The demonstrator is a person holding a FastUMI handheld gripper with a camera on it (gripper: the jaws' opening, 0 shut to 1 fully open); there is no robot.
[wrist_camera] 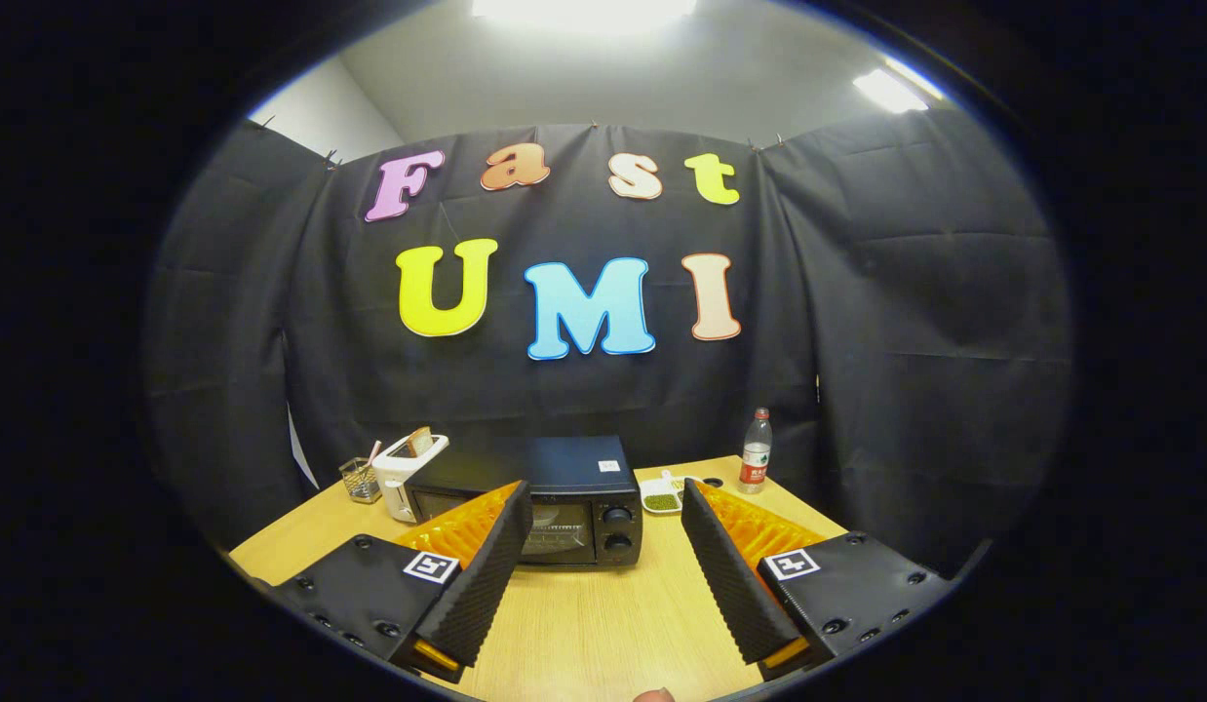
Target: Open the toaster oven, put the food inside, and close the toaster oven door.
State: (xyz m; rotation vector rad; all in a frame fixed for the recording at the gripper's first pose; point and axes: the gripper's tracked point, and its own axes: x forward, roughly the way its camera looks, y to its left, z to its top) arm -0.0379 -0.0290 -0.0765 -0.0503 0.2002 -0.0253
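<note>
Through the gripper view I see my gripper (603, 512) held above the pale wooden tabletop (603, 614), its two ridged fingers (491, 575) spread wide apart with nothing between them but bare wood.

Just ahead of the fingertips sits the black box-shaped toaster oven (564, 497), square to me, with its glass door shut and two round knobs stacked on its right front panel. The left fingertip overlaps the oven's left front corner in my line of sight, though it does not touch it.

To the right of the oven, just behind the right fingertip, lies a small white dish (662, 497) holding something green; I take this for the food, but it is too small to name for sure.

Behind the oven's left side stands a white pop-up toaster (408, 473) with a brown slice poking out of its slot, and left of that is a small wire-mesh cup (360, 480) with a stick or two in it.

Near the table's far right corner, well apart from the oven, stands a clear plastic bottle with a red label (756, 453), upright before the black cloth wall
</note>
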